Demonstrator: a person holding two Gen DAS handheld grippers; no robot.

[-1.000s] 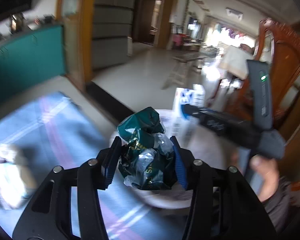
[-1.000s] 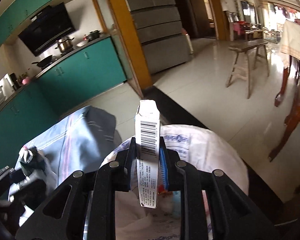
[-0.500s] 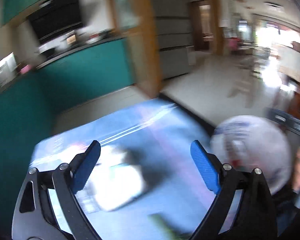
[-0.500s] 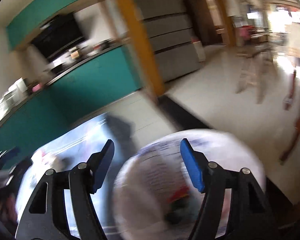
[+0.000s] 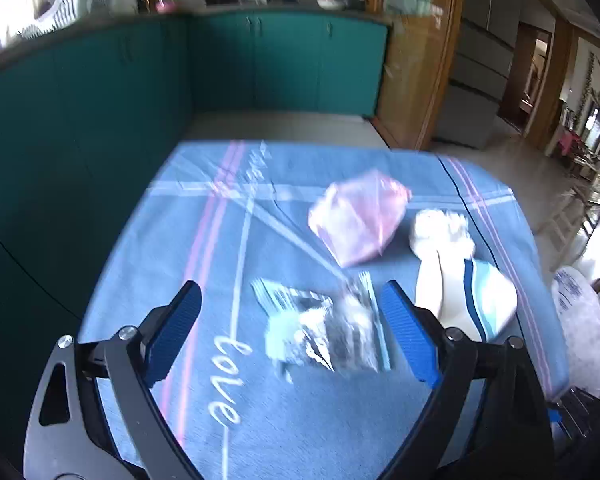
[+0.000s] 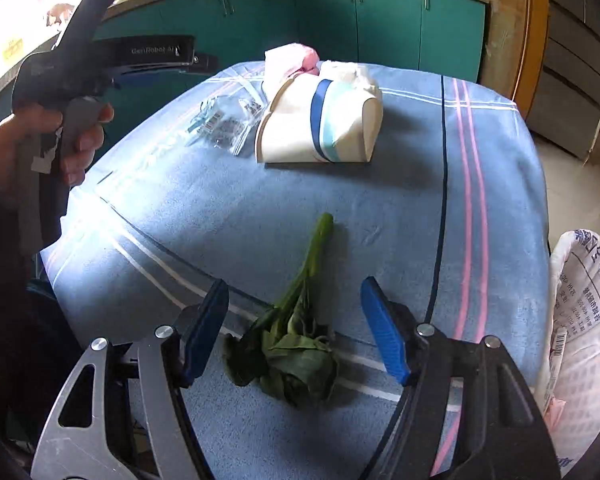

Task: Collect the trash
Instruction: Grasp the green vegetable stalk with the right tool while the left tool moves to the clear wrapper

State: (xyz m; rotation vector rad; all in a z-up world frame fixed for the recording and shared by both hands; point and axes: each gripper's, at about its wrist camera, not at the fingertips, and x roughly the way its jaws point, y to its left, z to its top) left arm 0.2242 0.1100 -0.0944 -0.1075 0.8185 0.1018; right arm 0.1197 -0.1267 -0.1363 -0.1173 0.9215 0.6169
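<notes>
Both claws, which a second ago clenched a green wrapper and a barcoded carton over the white sack (image 6: 588,320), now hang released above the blue-clothed desk (image 5: 260,420), so two pieces look binned. The left claw (image 5: 292,332) frames a clear packet (image 5: 324,332); the right claw (image 6: 294,328) frames wilted greens (image 6: 292,344). The cloth reads "love"; the left tool reads "GenRobot".

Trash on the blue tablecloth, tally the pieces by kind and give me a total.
Crushed white paper cup with blue stripes: 1
Clear plastic wrapper: 1
Pink plastic bag: 1
Crumpled white tissue: 1
Wilted green leafy vegetable: 1
Total: 5
</notes>
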